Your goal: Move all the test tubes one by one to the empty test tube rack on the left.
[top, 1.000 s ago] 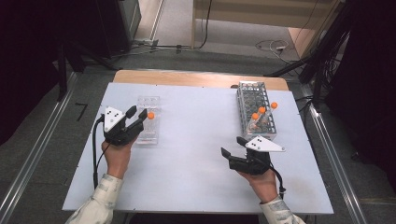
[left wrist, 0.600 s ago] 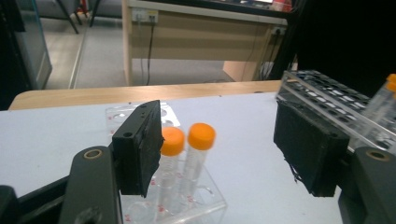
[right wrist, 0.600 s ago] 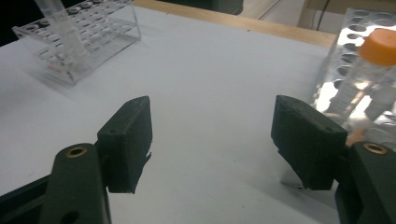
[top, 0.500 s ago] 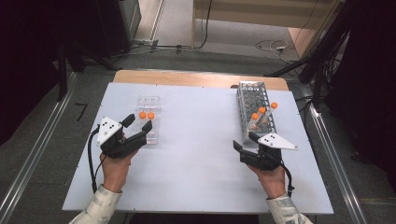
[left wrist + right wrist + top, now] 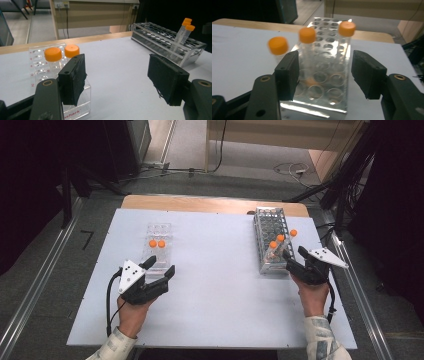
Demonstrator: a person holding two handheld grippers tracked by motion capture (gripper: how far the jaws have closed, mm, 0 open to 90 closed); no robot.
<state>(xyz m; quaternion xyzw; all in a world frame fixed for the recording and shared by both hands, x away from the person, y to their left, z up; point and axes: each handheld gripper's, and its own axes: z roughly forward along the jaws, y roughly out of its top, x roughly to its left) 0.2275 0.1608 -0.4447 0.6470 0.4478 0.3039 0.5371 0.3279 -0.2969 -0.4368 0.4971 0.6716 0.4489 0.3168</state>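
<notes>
Both grippers' fingers apart, holding nothing; left gripper (image 5: 159,272) hides clear rack's (image 5: 159,234) near end.

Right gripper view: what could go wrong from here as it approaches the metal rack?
The right gripper, jaws apart and just been closing with nothing gripped, faces three orange-capped clear tubes standing close together in the perforated metal rack. A jaw could knock a neighbouring tube or nudge the rack. The tubes lean, so a grip may land off-centre.
</notes>
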